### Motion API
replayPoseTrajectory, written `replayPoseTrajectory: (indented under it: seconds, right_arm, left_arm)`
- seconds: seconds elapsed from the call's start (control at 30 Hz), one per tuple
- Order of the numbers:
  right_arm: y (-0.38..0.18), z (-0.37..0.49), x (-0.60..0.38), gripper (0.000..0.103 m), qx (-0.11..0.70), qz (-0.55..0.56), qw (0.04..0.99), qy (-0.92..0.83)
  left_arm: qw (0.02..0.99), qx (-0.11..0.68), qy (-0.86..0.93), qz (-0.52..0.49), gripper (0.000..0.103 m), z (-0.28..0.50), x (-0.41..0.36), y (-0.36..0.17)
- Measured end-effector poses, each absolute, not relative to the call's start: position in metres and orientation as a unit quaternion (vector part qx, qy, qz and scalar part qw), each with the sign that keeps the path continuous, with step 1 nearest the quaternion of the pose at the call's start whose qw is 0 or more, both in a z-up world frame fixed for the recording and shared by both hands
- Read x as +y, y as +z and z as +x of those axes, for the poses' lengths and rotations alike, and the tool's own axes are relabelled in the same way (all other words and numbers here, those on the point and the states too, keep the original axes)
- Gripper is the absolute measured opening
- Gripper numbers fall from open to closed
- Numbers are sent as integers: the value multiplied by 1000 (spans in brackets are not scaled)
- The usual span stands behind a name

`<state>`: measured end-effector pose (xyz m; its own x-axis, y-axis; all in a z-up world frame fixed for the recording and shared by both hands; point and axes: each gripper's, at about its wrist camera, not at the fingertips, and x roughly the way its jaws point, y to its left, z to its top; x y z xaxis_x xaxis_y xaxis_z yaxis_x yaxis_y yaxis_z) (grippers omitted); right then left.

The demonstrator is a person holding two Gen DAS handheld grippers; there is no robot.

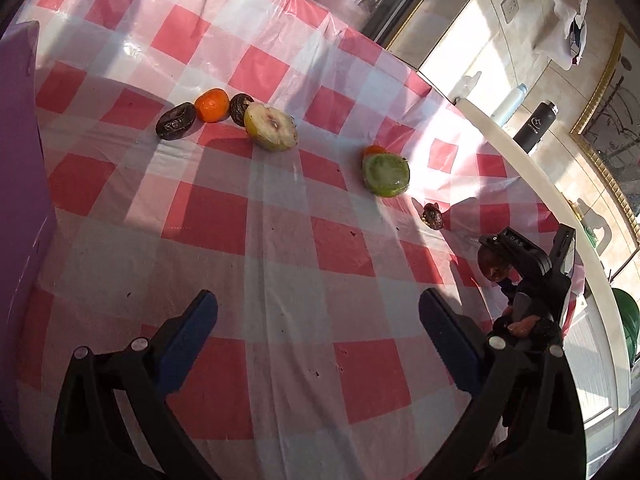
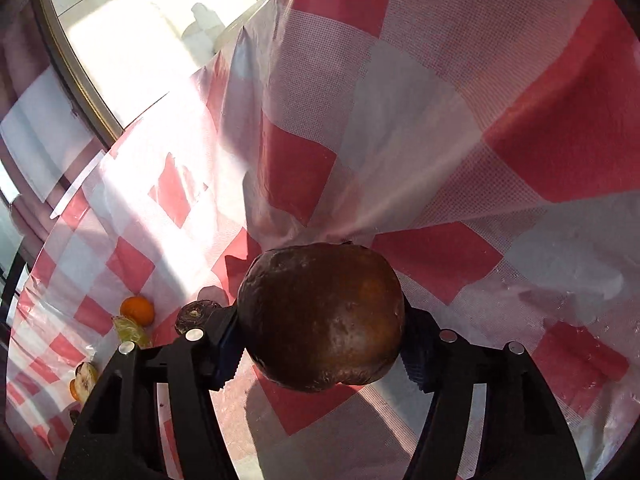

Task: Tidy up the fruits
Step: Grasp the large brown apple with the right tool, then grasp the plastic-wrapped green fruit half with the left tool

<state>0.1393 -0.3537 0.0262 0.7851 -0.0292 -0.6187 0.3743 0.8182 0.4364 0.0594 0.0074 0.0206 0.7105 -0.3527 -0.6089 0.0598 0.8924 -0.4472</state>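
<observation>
Red-and-white checked plastic cloth [image 1: 256, 216] covers the table, and we read the left wrist view from left to right. At the far left edge we see a purple surface [image 1: 20, 200] beside the cloth. Next comes a tight cluster: a dark wrinkled fruit [image 1: 176, 121], a small orange fruit [image 1: 212, 105] just beside it, a second dark fruit [image 1: 240, 109] partly hidden behind a pale cut fruit half [image 1: 271, 128] that touches it. Well apart to the right lies a green cut fruit half [image 1: 386, 175], with a second orange fruit [image 1: 374, 149] showing just behind its upper edge. Near it, further right, sits a small dark shrivelled piece [image 1: 433, 216]. In the foreground we see the left gripper [image 1: 318, 320] with its blue-padded fingers spread wide and nothing between them, above bare cloth. At the right edge we see the right gripper [image 1: 496, 268] carrying a dark brown fruit [image 1: 495, 266]. In the right wrist view, we confirm that this gripper [image 2: 322, 338] pinches the large brown fruit [image 2: 322, 316] between both pads, with the fruit above the cloth near the table's edge.
</observation>
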Motion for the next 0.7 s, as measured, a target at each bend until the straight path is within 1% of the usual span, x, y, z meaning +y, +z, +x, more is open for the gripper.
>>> replayPoseTrajectory:
  seconds: [0.13,0.27,0.53,0.7]
  right_arm:
    - [27,137,-357,64,301,284,904,-102]
    - [28,135,-356,64,297,285,907,-90]
    - [24,134,-360,64,296,290,906,-82]
    - [22,137,-360,64,300,291,905,-78]
  left_arm:
    - [913,361,-109,-158,101,71,-16,26]
    - [916,365,-115,-120,101,113,-55,28]
    - [894,410,-107,-147,101,231,-104,17]
    - [897,412,-95,-127,100,273,-123,17]
